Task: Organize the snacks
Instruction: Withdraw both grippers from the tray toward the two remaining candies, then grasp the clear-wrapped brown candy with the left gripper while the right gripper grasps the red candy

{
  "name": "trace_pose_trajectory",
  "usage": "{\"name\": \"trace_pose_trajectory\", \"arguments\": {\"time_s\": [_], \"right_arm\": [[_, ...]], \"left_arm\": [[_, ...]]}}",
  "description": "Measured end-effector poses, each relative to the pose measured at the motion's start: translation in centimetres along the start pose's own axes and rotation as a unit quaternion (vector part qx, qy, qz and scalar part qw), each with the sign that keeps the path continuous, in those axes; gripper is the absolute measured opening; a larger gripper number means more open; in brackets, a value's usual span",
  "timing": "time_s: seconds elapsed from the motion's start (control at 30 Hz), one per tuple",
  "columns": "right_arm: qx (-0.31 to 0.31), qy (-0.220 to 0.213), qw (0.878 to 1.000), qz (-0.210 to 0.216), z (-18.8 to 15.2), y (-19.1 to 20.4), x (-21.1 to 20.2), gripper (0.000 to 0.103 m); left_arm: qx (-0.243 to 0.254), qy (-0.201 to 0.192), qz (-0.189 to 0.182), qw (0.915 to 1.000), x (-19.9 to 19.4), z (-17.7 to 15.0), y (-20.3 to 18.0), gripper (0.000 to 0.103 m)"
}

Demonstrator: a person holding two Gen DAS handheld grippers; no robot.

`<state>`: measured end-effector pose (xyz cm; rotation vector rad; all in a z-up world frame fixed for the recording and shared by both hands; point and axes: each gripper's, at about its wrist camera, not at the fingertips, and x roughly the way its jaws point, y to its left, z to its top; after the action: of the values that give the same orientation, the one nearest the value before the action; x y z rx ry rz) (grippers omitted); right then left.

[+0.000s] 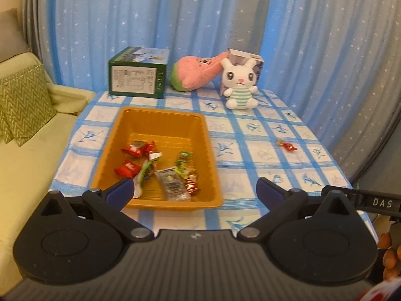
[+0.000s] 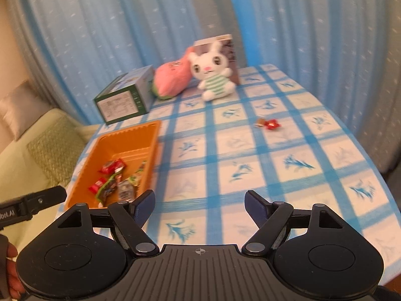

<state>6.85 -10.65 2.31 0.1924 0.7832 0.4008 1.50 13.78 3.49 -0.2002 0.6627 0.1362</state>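
A round table (image 1: 263,150) with a blue checked cloth stands in front of pale blue star-patterned curtains (image 1: 200,12). On its left part sits an orange tray (image 1: 205,135), and inside it lies a small heap of wrapped snacks (image 1: 160,168): red packets toward the left wall, green and silver ones in the middle, a coppery one nearer the front. One more red-wrapped candy (image 1: 287,145) lies alone on the cloth, well apart from the tray, out to the right.

The left gripper (image 1: 193,188) hangs over the near end of the tray with its jaws spread wide and nothing between them; its left blue fingertip (image 1: 122,190) sits in front of the snack heap, whether touching it I cannot tell. The right gripper (image 2: 199,203) hovers over bare cloth to the right of the tray (image 2: 153,145), its jaws also apart and empty. The lone candy (image 2: 269,124) lies farther back from it on the cloth.

Along the far edge of the table stand a green box (image 1: 136,74), a pink plush toy (image 1: 198,74) lying on its side, and a white rabbit doll (image 1: 240,82) sitting upright against a small printed box (image 1: 258,61). A light green sofa (image 1: 25,163) with a zigzag cushion (image 1: 22,100) sits just beside the table on the left.
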Motion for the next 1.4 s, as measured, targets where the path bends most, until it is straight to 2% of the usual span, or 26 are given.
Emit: {"name": "trace_pose_trajectory", "arguments": {"time_s": [0.3, 0.43, 0.7, 0.9, 1.07, 1.27, 1.3, 1.37, 1.4], "right_arm": [[0.042, -0.026, 0.998, -0.041, 1.4, -4.9, -3.0, 0.078], [0.045, -0.038, 0.997, -0.053, 2.1, -6.5, -4.2, 0.078], [0.053, -0.044, 0.995, -0.068, 4.3, -9.8, -3.2, 0.078], [0.045, -0.045, 0.995, -0.071, 6.2, -12.3, 0.3, 0.078], [0.043, -0.036, 0.996, -0.072, 7.8, -14.4, 4.9, 0.078], [0.029, -0.031, 0.997, -0.066, 9.3, -15.9, 11.0, 0.077], [0.026, -0.032, 0.997, -0.063, 9.5, -16.1, 12.1, 0.076], [0.021, -0.029, 0.997, -0.062, 9.9, -16.4, 14.2, 0.065], [0.020, -0.029, 0.998, -0.060, 10.1, -16.4, 15.3, 0.063]], "left_arm": [[0.043, -0.012, -0.037, 0.9983, 0.8, 0.9, -4.8, 0.103], [0.044, -0.015, -0.049, 0.9977, 1.5, 1.4, -6.8, 0.103], [0.045, 0.013, -0.074, 0.9962, 4.7, 2.6, -9.9, 0.103], [0.050, 0.015, -0.083, 0.9951, 8.8, 4.2, -11.8, 0.103], [0.068, 0.030, -0.078, 0.9942, 13.7, 5.3, -13.2, 0.103], [0.063, 0.054, -0.073, 0.9939, 20.1, 6.5, -13.5, 0.102], [0.066, 0.055, -0.071, 0.9938, 21.0, 6.7, -13.6, 0.103], [0.070, 0.057, -0.067, 0.9937, 22.8, 7.1, -13.7, 0.102], [0.071, 0.057, -0.066, 0.9937, 23.6, 7.3, -13.7, 0.103]]}}
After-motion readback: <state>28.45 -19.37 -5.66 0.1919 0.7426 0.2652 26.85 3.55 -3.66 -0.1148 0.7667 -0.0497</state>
